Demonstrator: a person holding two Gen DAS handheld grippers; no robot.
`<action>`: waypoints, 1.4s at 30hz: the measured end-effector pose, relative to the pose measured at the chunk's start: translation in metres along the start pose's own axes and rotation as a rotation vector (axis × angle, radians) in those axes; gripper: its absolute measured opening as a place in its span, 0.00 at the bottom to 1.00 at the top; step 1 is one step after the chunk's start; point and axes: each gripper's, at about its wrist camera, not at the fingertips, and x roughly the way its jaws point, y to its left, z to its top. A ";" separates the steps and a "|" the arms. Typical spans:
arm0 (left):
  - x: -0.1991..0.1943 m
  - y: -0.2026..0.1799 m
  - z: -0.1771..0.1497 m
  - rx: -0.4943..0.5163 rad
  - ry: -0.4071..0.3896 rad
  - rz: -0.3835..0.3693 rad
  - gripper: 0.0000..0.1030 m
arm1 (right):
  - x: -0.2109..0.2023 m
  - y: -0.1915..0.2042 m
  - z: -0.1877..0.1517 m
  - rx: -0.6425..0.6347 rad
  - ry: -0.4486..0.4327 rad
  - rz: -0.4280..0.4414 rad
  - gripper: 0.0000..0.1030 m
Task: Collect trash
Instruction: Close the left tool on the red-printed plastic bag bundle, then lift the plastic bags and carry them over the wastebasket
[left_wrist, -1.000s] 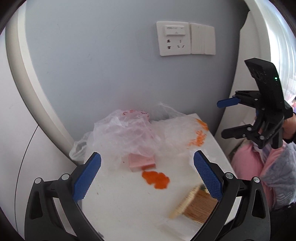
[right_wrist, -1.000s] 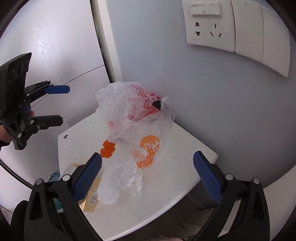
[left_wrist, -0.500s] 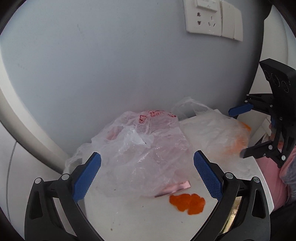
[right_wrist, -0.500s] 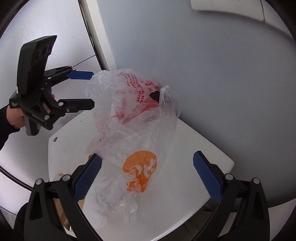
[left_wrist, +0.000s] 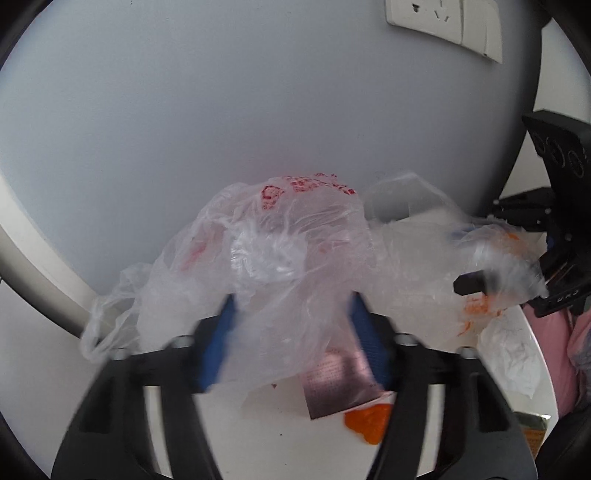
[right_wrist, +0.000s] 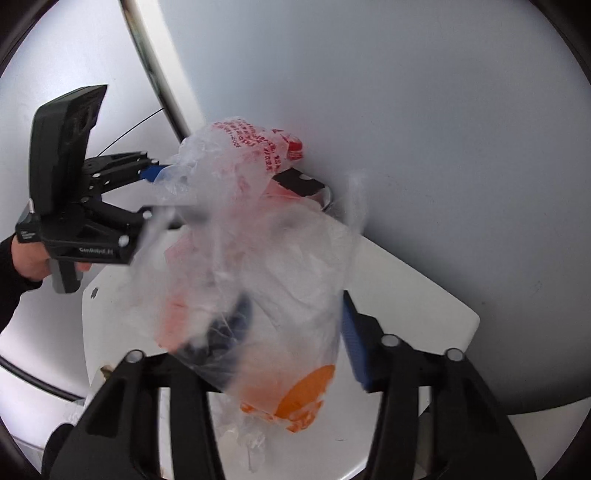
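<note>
Both hand-held grippers' jaws are closing around the plastic bag (left_wrist: 291, 258).

- A grey-blue wall (left_wrist: 184, 129) fills the background in both views.
- A white socket plate (left_wrist: 424, 14) sits high on it, with a blank switch plate (left_wrist: 482, 31) just beside it.
- A white table (right_wrist: 399, 295) stands against the wall — rounded corner, smooth top.
- A pale curved trim (right_wrist: 155, 62) runs up the wall.
- Pink cloth (left_wrist: 554, 354) shows at the left view's right edge.

"GenRobot.AI" stands on the left hand-held gripper (right_wrist: 162, 192); the bag's (right_wrist: 258, 258) red print is unreadable.
</note>
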 end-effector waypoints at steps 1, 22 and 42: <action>0.000 0.000 0.001 0.000 0.003 0.008 0.35 | 0.001 -0.001 0.000 0.005 0.003 0.009 0.38; -0.078 -0.046 0.011 0.019 -0.069 0.066 0.04 | -0.060 0.012 0.003 0.010 -0.107 0.054 0.05; -0.216 -0.094 -0.046 -0.108 -0.071 0.259 0.04 | -0.100 0.084 -0.015 -0.131 -0.156 0.178 0.05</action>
